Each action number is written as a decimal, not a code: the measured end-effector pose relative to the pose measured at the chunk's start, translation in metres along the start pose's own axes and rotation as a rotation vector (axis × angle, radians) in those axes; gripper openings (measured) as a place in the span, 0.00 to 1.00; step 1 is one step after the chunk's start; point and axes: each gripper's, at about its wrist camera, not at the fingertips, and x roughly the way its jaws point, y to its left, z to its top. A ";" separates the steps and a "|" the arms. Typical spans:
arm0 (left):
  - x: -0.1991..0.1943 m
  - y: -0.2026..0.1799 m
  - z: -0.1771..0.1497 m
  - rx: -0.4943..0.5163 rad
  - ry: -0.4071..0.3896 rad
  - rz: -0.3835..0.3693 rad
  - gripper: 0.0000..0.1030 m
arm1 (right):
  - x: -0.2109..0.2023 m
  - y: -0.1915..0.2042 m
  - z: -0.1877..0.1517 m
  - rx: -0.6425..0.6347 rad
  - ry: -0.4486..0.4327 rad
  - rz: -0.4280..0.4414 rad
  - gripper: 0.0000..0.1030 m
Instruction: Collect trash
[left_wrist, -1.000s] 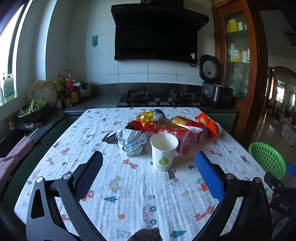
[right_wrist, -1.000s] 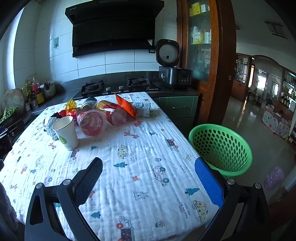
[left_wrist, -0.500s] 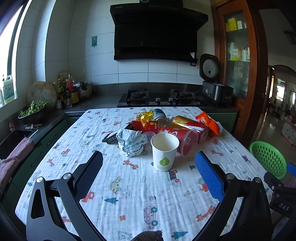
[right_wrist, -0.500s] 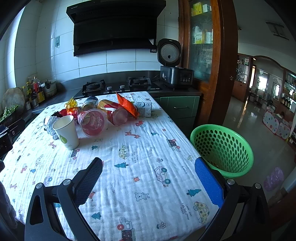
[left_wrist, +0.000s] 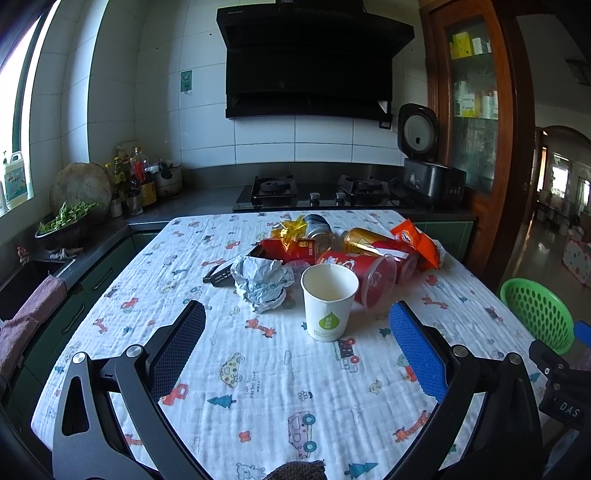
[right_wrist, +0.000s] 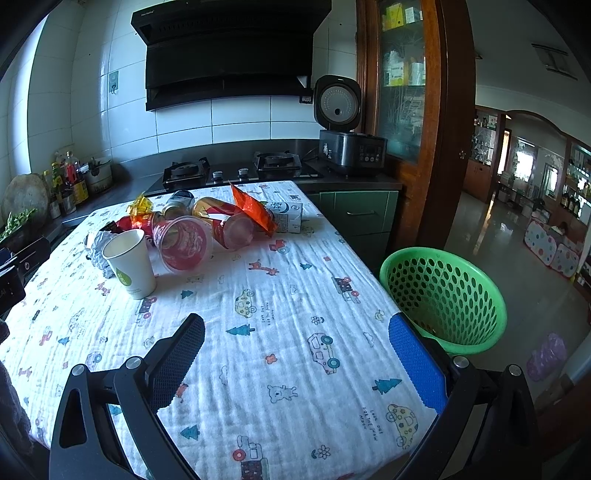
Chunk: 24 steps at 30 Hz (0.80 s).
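Observation:
A pile of trash lies on the table: a white paper cup (left_wrist: 328, 302) (right_wrist: 130, 263) standing upright, a crumpled paper wad (left_wrist: 263, 281), red plastic cups (left_wrist: 360, 271) (right_wrist: 184, 249) on their sides, cans (left_wrist: 360, 238), an orange snack bag (left_wrist: 415, 242) (right_wrist: 253, 206), a red box (left_wrist: 286, 249) and a milk carton (right_wrist: 286, 216). My left gripper (left_wrist: 297, 341) is open and empty, just short of the paper cup. My right gripper (right_wrist: 297, 345) is open and empty over the table's near right part. A green basket (right_wrist: 443, 299) (left_wrist: 535, 314) stands beside the table's right edge.
The table carries a white cloth with cartoon prints (right_wrist: 258, 314). Behind it are a counter with a gas hob (left_wrist: 314, 192), a rice cooker (right_wrist: 345, 144) and bottles (left_wrist: 138, 181). A wooden cabinet (right_wrist: 406, 92) stands at the right, with open floor beyond.
Both grippers have risen and pulled back slightly; the views shift a little. Nothing on the table has moved.

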 end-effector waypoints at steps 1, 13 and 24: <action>0.000 0.000 0.000 0.001 0.000 0.000 0.95 | 0.001 0.000 0.000 0.001 0.000 0.000 0.94; 0.001 0.000 0.000 -0.002 0.002 0.003 0.95 | 0.003 -0.002 0.001 -0.001 0.002 0.001 0.94; 0.005 0.005 -0.002 0.003 0.005 0.007 0.95 | 0.007 0.001 0.004 -0.018 0.007 0.006 0.94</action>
